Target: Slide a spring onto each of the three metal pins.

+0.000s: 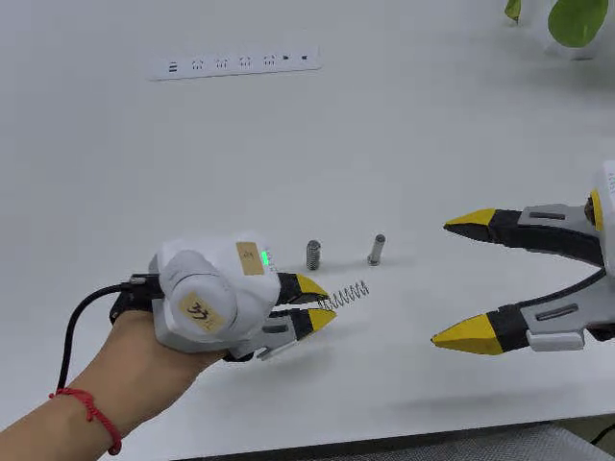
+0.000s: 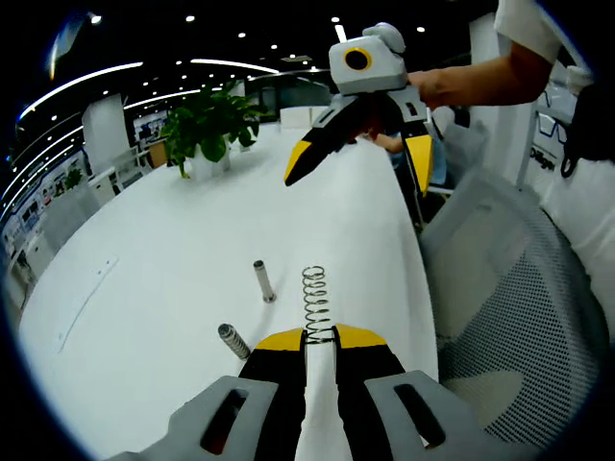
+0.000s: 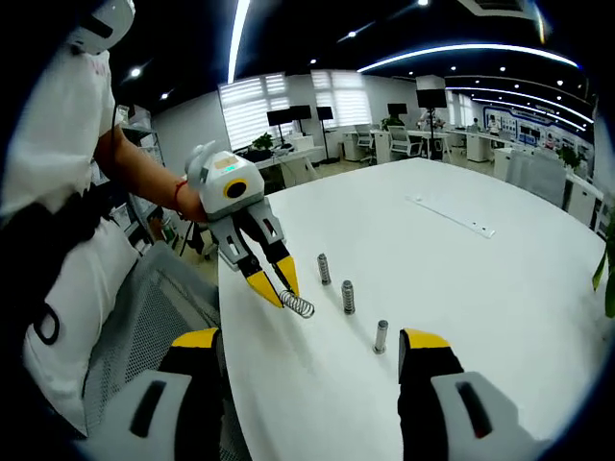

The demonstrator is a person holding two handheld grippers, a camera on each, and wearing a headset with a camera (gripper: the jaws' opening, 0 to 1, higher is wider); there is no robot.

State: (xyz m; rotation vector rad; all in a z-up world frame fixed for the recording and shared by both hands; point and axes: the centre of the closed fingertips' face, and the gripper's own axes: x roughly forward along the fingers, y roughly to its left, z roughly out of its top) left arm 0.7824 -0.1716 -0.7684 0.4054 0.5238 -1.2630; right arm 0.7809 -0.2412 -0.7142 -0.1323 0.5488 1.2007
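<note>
The left gripper (image 1: 325,302) is pinching one end of a loose spring (image 1: 344,294), so its free end juts toward the bare pin (image 1: 377,249) at 1 o'clock, ready for threading, I'd say; the right gripper (image 1: 442,283) hangs spread wide at 3 o'clock, holding nothing, probably keeping clear; on the desk (image 1: 404,134) the right gripper view lets me count three pins, two wearing springs, one bare; three springs altogether.

Bright, even ceiling-strip light; soft shadows, sharp focus, fisheye-warped edges.
</note>
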